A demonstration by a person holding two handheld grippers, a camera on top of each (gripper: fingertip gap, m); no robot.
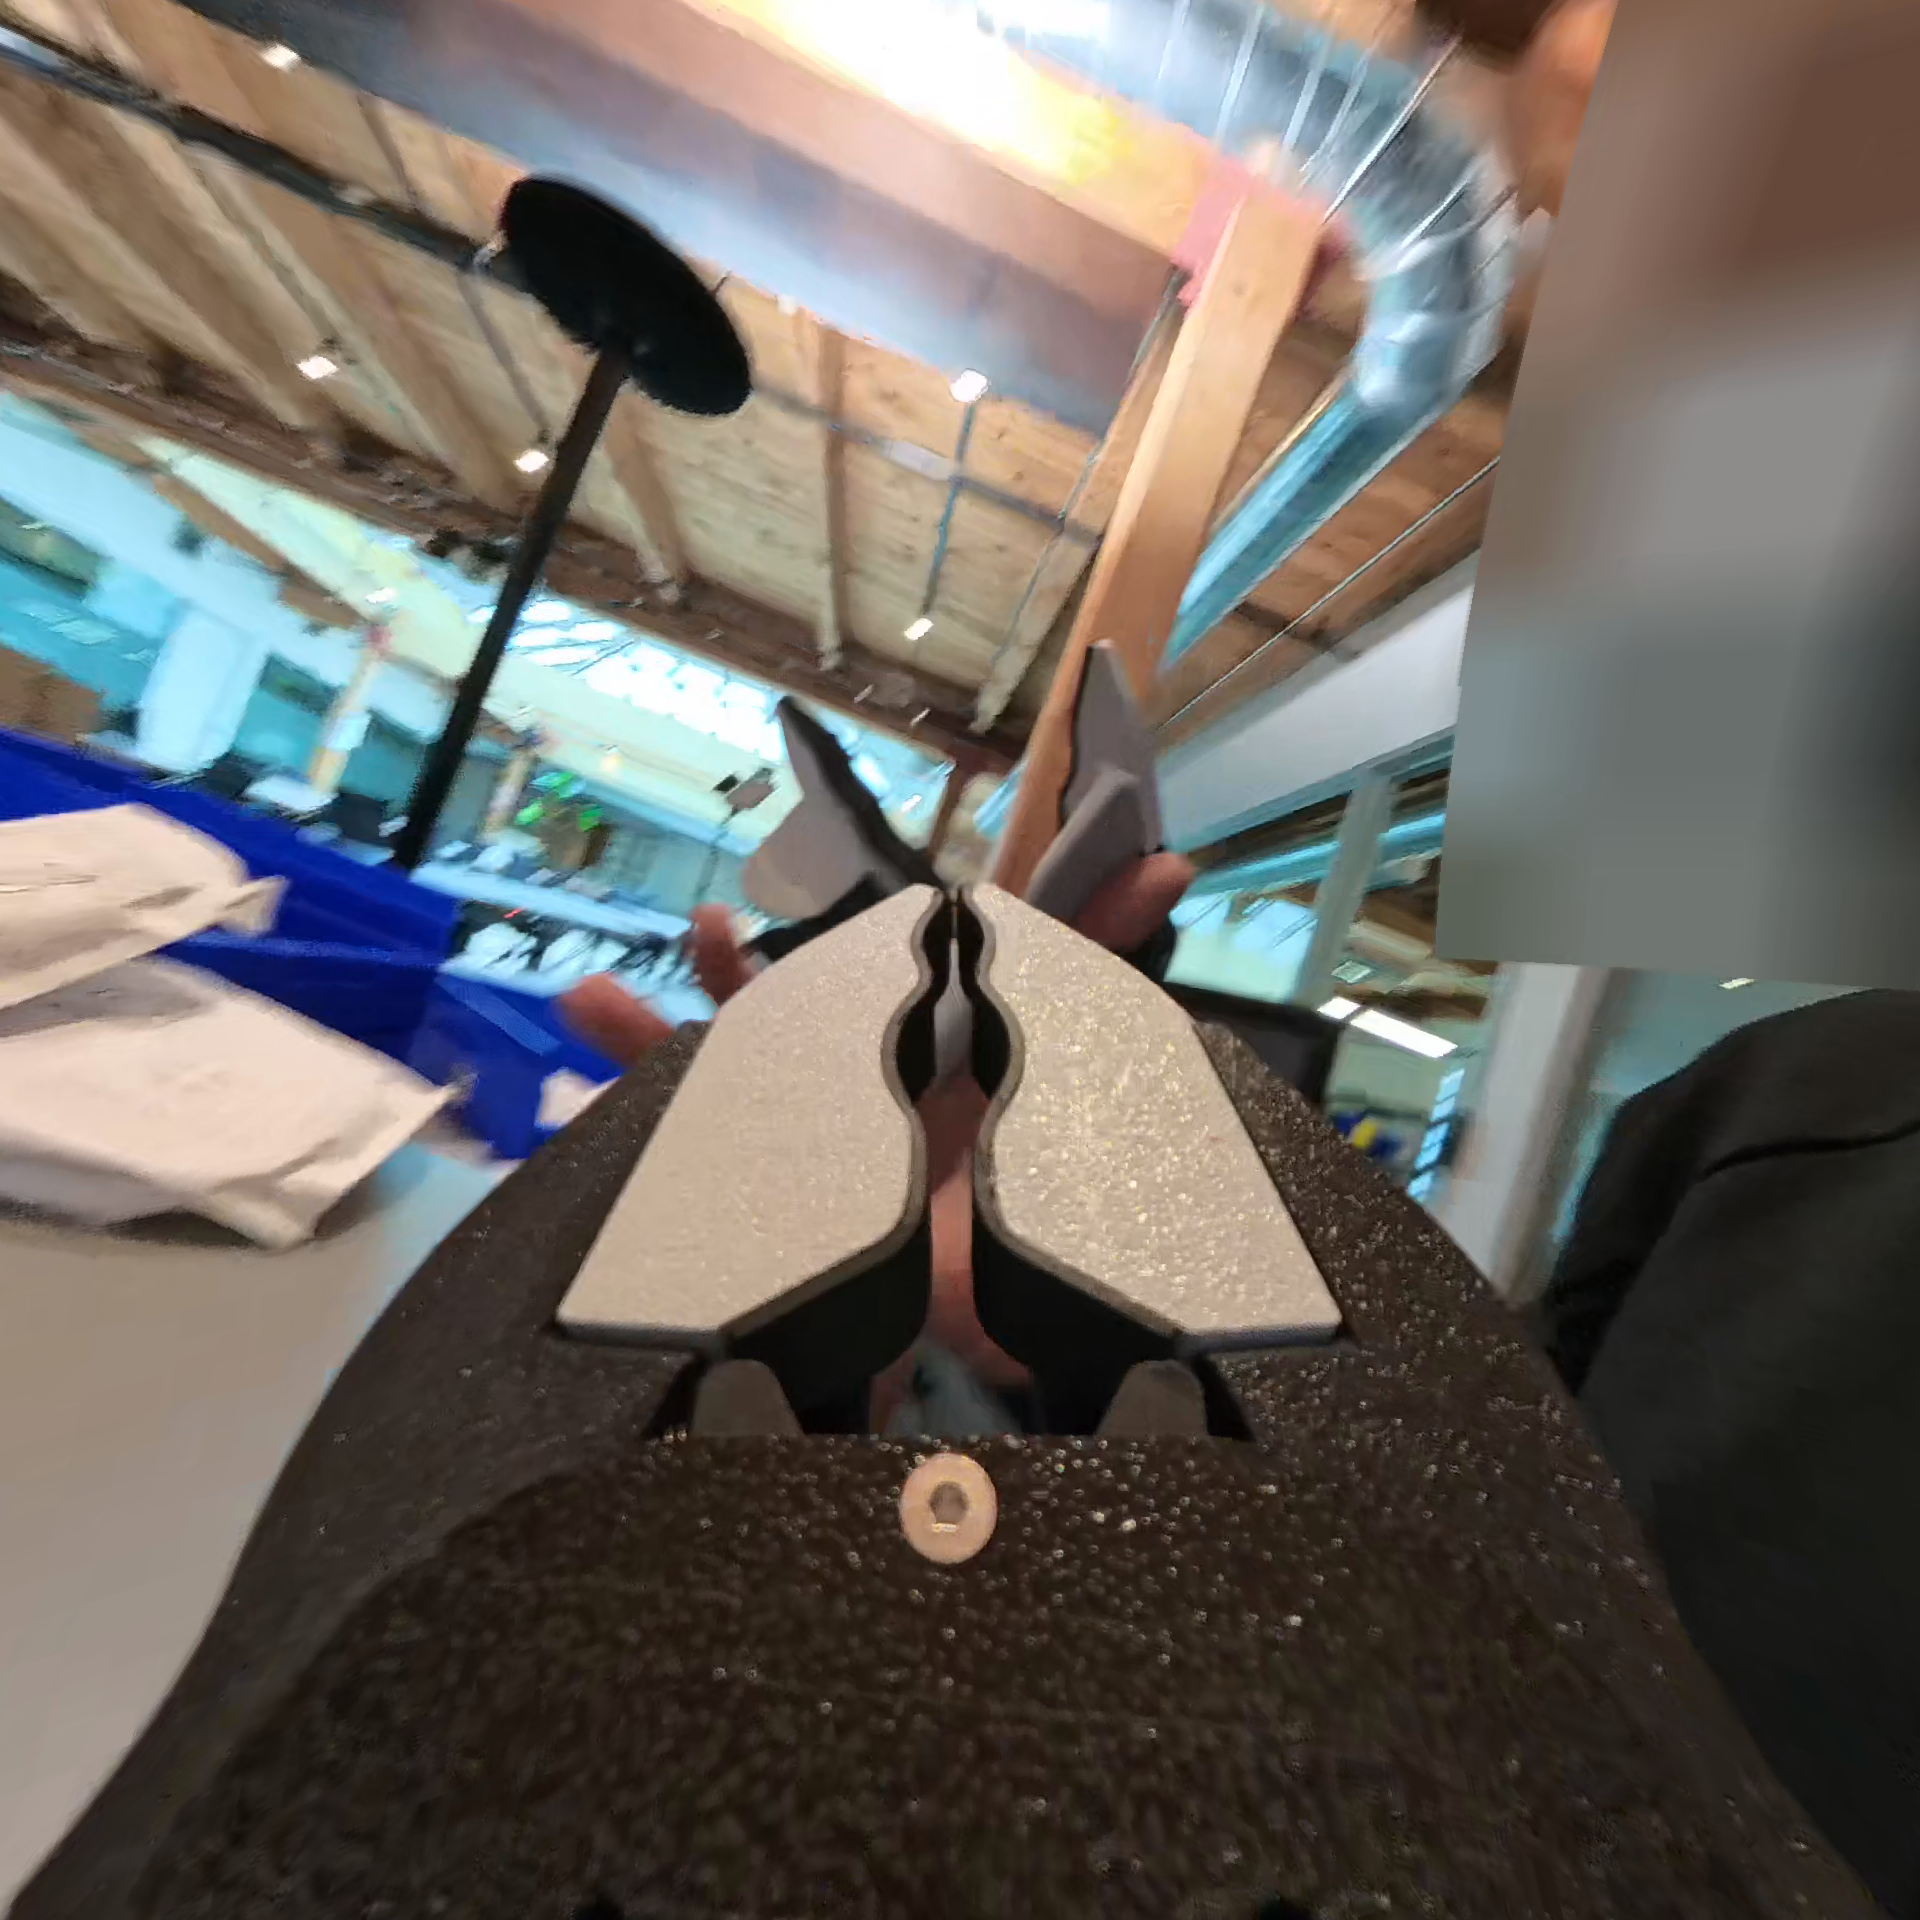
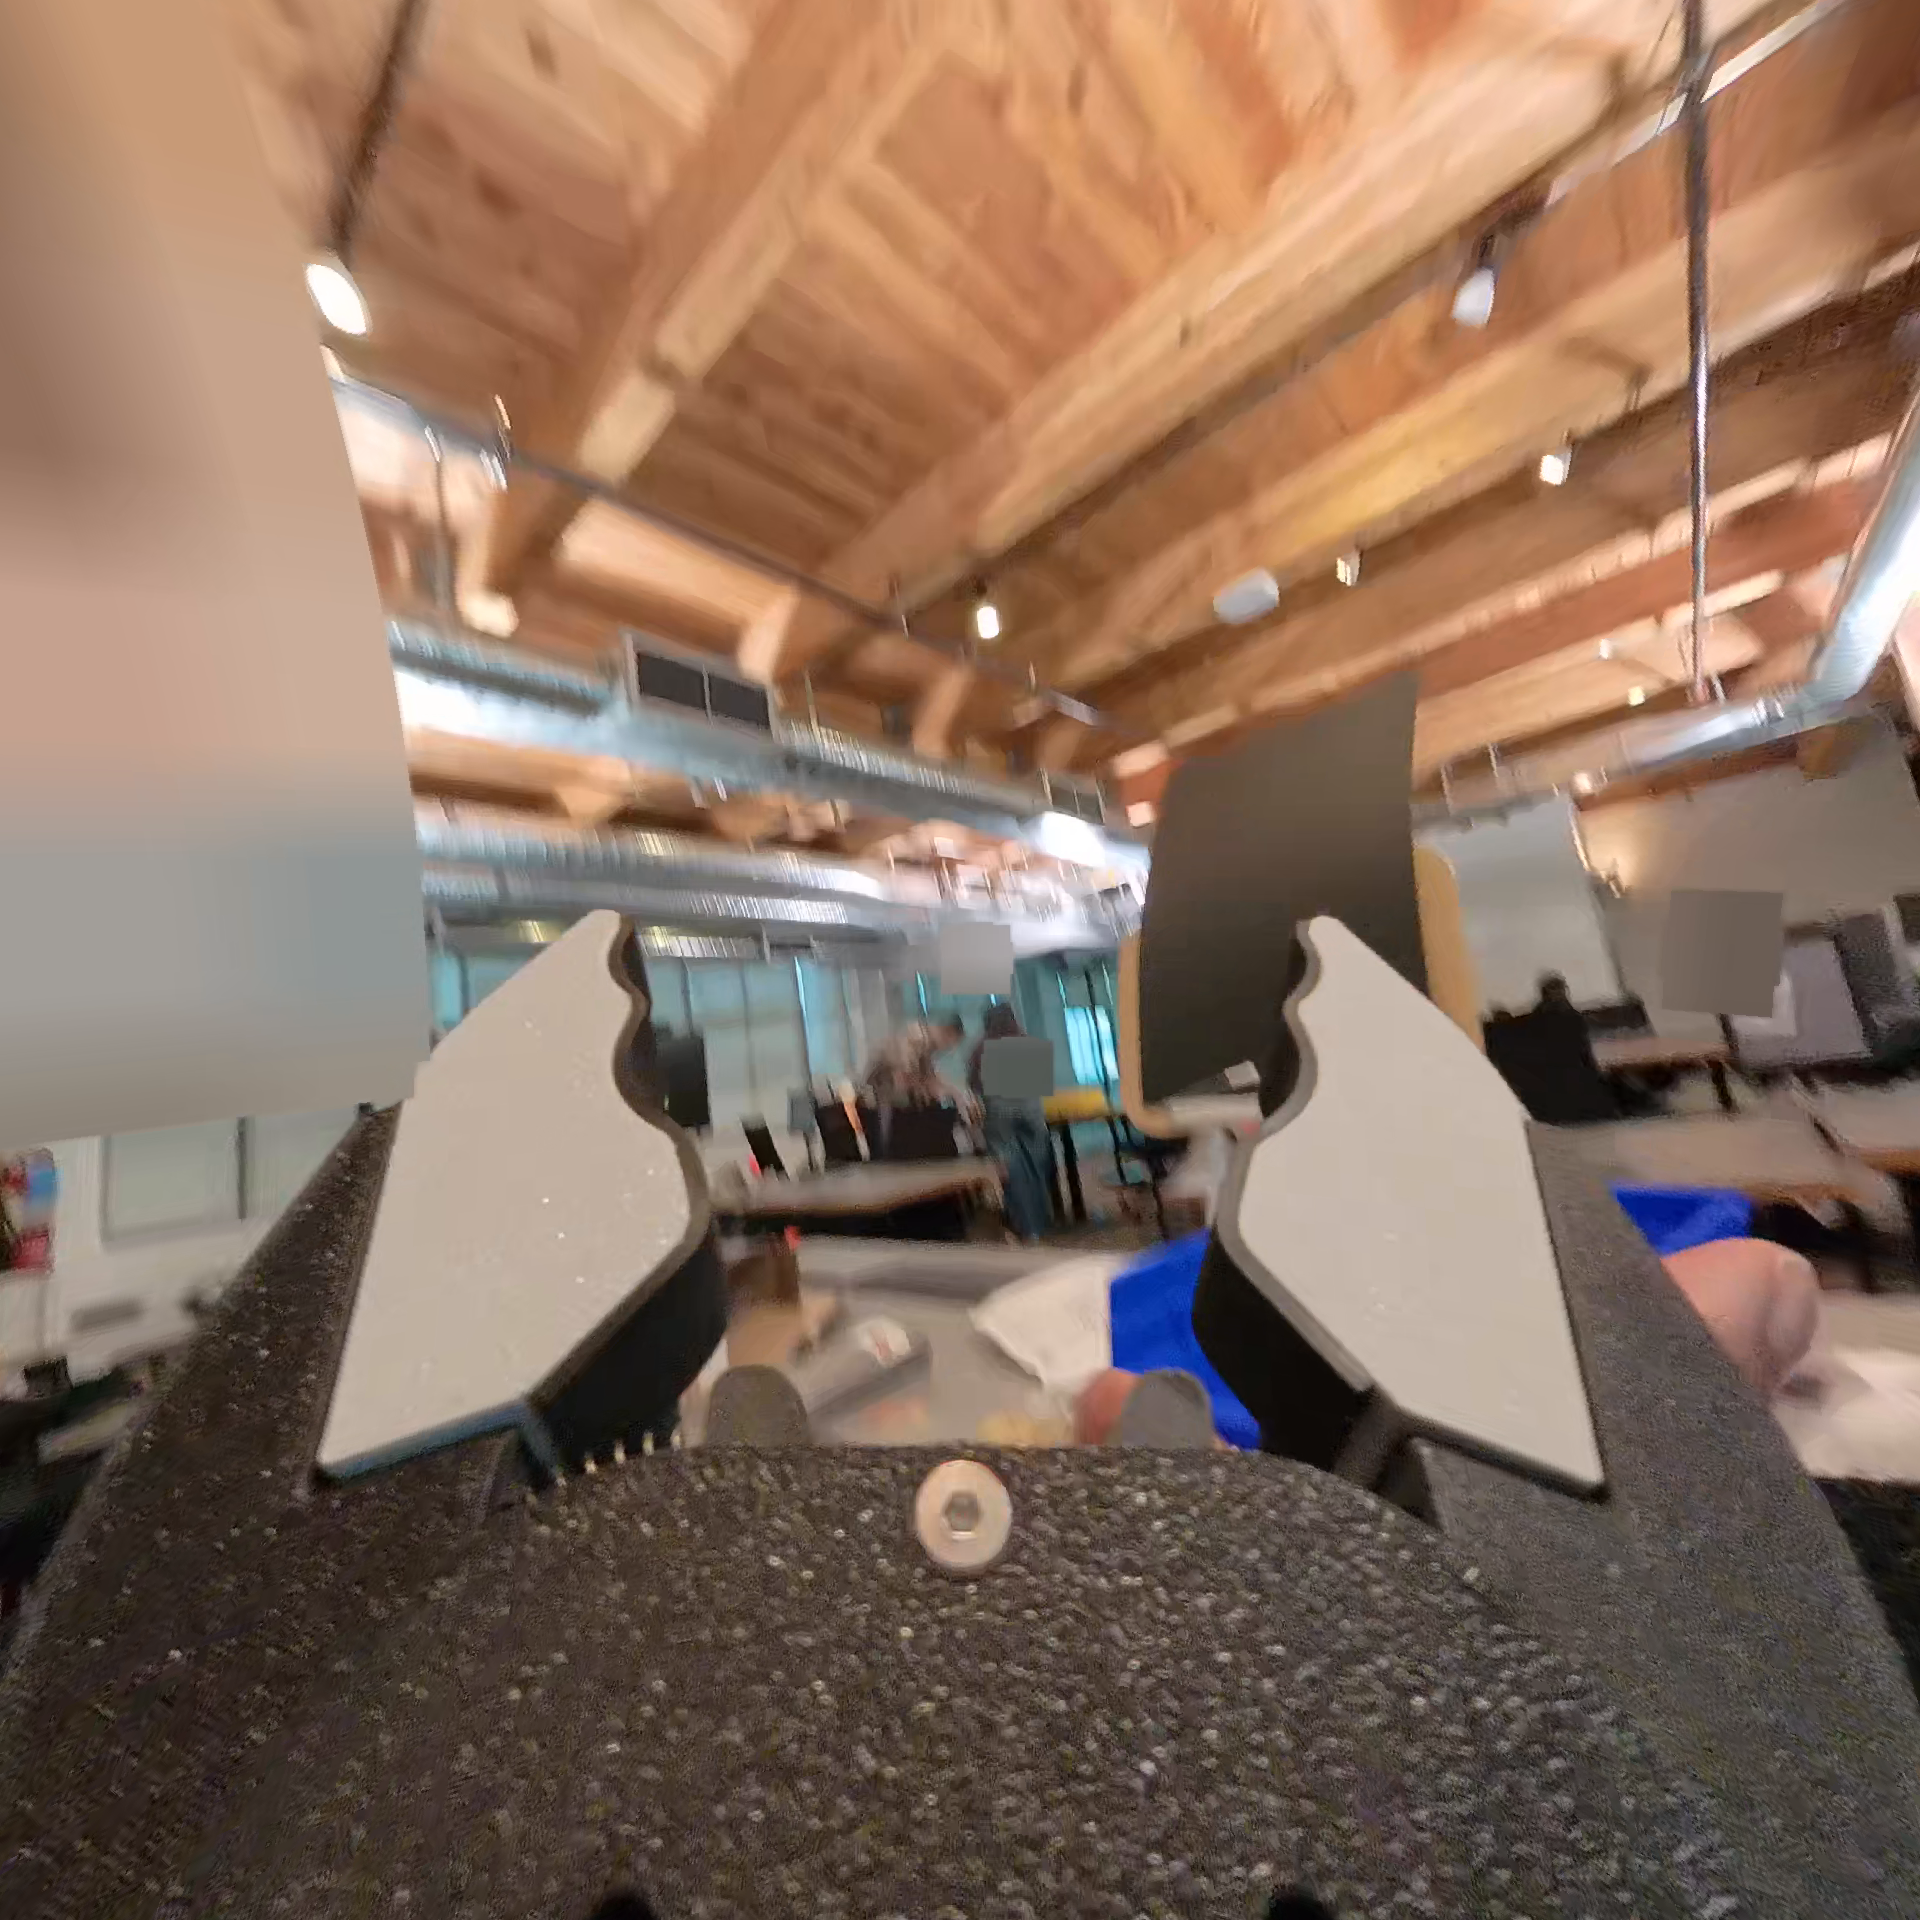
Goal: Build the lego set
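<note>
Both grippers are tilted up toward the wooden ceiling, and both views are blurred. No Lego bricks show clearly in either view. My left gripper [image 1: 956, 902] is shut, its grey fingers [image 1: 790, 1122] meeting at the tips. A thin grey sliver sits in the gap between them; I cannot tell what it is. Just beyond it, my right gripper [image 1: 945, 681] shows with its fingers spread, and a hand [image 1: 1138, 899] is wrapped around it. In the right wrist view my right gripper [image 2: 966, 935] is open and empty.
A blue box [image 1: 312, 904] with white paper sheets or bags [image 1: 156, 1081] lies at the left on a pale table; the box also shows in the right wrist view [image 2: 1153, 1320]. A black lamp stand [image 1: 623, 301] rises behind. A black panel [image 2: 1278, 883] stands ahead. Fingers [image 2: 1735, 1309] show at right.
</note>
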